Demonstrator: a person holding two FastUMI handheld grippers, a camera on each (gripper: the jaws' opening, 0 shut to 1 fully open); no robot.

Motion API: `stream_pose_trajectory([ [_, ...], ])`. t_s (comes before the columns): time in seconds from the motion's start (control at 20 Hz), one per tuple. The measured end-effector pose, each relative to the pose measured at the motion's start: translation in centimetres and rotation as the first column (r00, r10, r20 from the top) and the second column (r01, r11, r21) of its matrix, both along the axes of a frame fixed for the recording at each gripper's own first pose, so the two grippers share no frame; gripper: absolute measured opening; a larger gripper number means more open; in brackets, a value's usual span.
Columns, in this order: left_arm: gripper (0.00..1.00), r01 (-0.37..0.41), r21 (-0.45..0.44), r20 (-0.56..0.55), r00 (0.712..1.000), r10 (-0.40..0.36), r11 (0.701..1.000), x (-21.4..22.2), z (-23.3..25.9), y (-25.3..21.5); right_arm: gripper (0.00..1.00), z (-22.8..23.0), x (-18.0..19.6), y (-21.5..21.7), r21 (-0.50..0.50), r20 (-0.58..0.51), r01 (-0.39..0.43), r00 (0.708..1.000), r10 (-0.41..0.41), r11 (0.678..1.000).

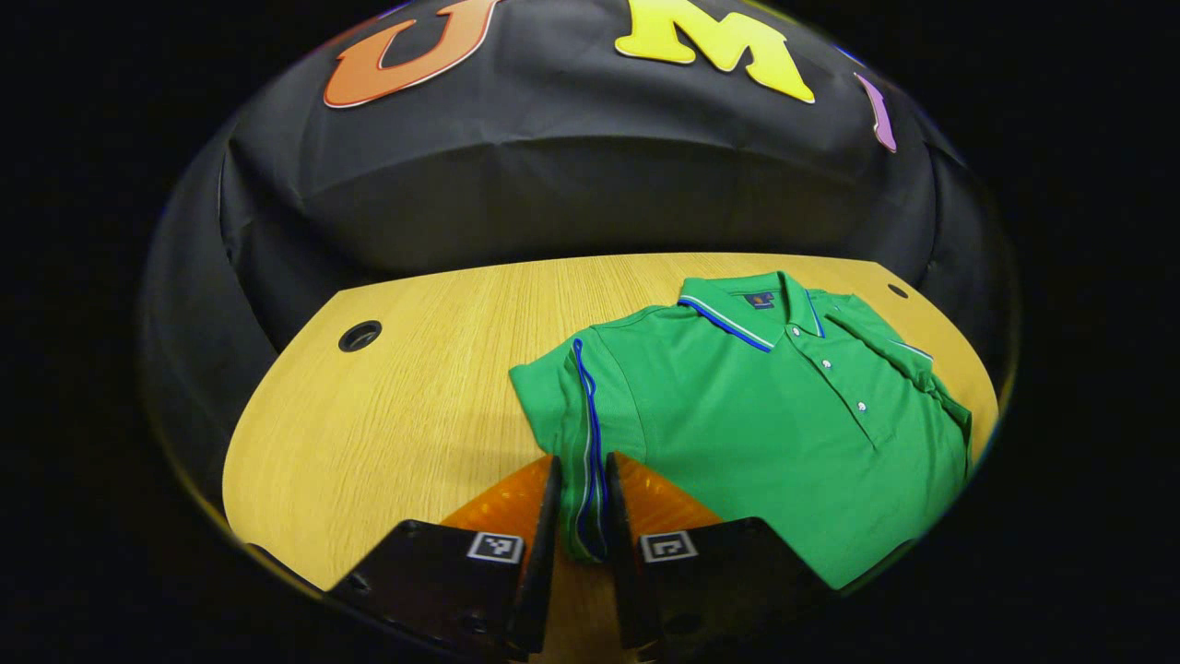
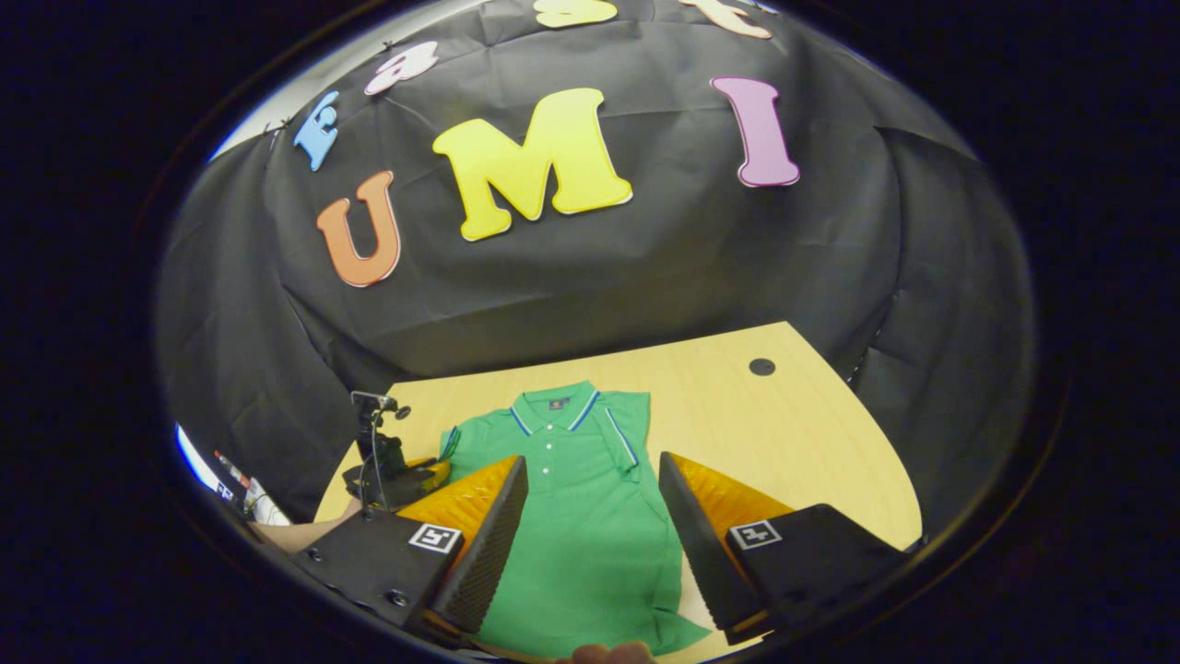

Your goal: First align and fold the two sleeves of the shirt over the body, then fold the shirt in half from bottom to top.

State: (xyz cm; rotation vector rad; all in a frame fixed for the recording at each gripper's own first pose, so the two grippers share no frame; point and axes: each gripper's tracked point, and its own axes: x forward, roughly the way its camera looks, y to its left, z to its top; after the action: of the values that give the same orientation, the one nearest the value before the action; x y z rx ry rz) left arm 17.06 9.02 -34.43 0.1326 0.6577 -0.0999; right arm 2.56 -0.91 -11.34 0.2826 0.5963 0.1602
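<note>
A green polo shirt (image 1: pixel 765 415) with blue and white trim lies face up on the wooden table (image 1: pixel 387 406), collar toward the wall. In the left gripper view my left gripper (image 1: pixel 583 516) is shut on the trimmed hem of the shirt's sleeve (image 1: pixel 576 406), which runs up between the two fingers. The other sleeve (image 1: pixel 885 341) lies folded over the body. In the right gripper view my right gripper (image 2: pixel 590 526) hovers open above the shirt (image 2: pixel 581 553), holding nothing. The folded sleeve (image 2: pixel 627 433) lies ahead of it, and the left gripper (image 2: pixel 387 470) sits at the shirt's far edge.
Round cable holes (image 1: pixel 359 336) (image 2: pixel 761 366) sit near the table's back corners. Black cloth walls close the booth behind and beside the table. A forearm (image 2: pixel 304 530) reaches in behind the left gripper. Bare wood lies left of the shirt in the left gripper view.
</note>
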Motion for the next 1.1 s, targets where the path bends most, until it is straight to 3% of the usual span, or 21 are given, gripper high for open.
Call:
stream_pose_trajectory([
  [0.1, 0.18, -0.008, 0.001, -0.004, 1.0, 0.008, 1.0, -0.1, 0.0, -0.2, 0.86, -0.3, 0.1, 0.0, 0.0, 0.001, -0.015, 1.0, 0.015, 1.0],
  [0.3, 0.07, -0.046, -0.048, -0.006, 0.999, 0.045, 0.998, -0.3, 1.0, -0.4, 0.9, -0.7, 0.0, -0.5, 0.018, -0.001, -0.029, 1.0, 0.029, 0.999],
  [0.65, 0.04, -0.028, -0.124, 0.042, 0.999, 0.033, 0.992, 1.0, 7.2, -3.6, 0.87, -0.6, -0.3, -3.8, 0.018, 0.041, 0.017, 0.999, -0.018, 1.0],
  [0.7, 0.04, -0.017, -0.123, 0.048, 0.999, 0.023, 0.992, 1.3, 8.3, -4.5, 0.89, -0.5, -0.2, -4.5, 0.013, 0.05, 0.033, 0.998, -0.033, 0.999],
  [0.75, 0.04, -0.003, -0.118, 0.062, 0.998, 0.01, 0.993, 1.6, 9.5, -5.3, 1.0, -0.7, -0.4, -5.0, 0.016, 0.053, 0.044, 0.998, -0.045, 0.999],
  [0.8, 0.04, 0.014, -0.12, 0.073, 0.997, -0.005, 0.993, 2.0, 10.7, -6.5, 0.89, -0.7, -0.6, -5.4, 0.021, 0.051, 0.053, 0.997, -0.054, 0.998],
  [0.9, 0.04, 0.041, -0.122, 0.078, 0.996, -0.031, 0.992, 2.2, 12.2, -8.8, 0.89, -0.7, -0.7, -6.1, 0.039, 0.054, 0.071, 0.996, -0.073, 0.997],
  [0.95, 0.04, 0.057, -0.114, 0.077, 0.996, -0.048, 0.992, 2.3, 12.6, -10.0, 0.96, -0.5, -0.7, -6.4, 0.047, 0.06, 0.079, 0.995, -0.082, 0.996],
  [1.1, 0.04, 0.101, -0.096, 0.052, 0.994, -0.096, 0.99, 2.3, 12.4, -13.6, 0.96, -0.3, -1.2, -7.4, 0.048, 0.078, 0.095, 0.992, -0.099, 0.994],
])
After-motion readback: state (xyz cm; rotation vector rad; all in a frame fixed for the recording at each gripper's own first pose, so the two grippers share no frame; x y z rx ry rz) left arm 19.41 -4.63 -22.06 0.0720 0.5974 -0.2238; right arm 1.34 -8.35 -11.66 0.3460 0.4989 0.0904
